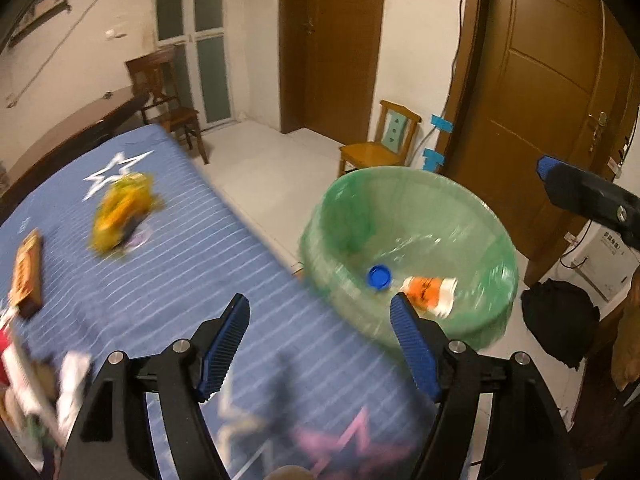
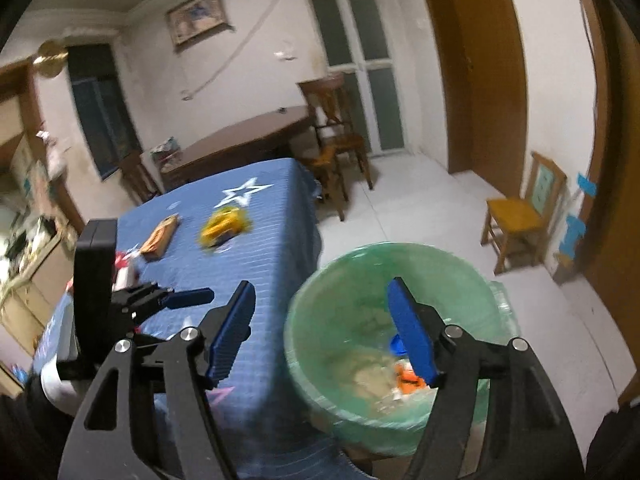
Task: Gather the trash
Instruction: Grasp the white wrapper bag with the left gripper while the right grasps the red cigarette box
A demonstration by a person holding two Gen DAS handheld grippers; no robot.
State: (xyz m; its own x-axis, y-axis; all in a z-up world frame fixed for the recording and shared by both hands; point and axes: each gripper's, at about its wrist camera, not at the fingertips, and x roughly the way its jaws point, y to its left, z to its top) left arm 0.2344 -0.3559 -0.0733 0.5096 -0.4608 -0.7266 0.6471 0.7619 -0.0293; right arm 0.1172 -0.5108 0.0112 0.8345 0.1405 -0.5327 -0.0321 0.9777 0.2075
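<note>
A bin with a green liner (image 1: 400,188) stands on the floor against the right edge of a table with a blue striped cloth (image 1: 180,280). In the bin lie a blue cap (image 1: 379,276) and an orange-and-white crumpled wrapper (image 1: 430,290). On the cloth lie a yellow wrapper (image 1: 122,210), a brown box (image 1: 27,268) and blurred white and red scraps (image 1: 24,380). My left gripper (image 1: 320,300) is open and empty over the table's edge beside the bin. My right gripper (image 2: 322,284) is open and empty at the bin's (image 2: 360,264) near rim.
A small yellow chair (image 1: 376,148) stands behind the bin by the brown doors. Dark chairs (image 2: 340,148) and a brown table (image 2: 240,140) sit beyond the blue table. A black bag (image 1: 560,320) and a white appliance (image 1: 608,256) are on the floor at the right.
</note>
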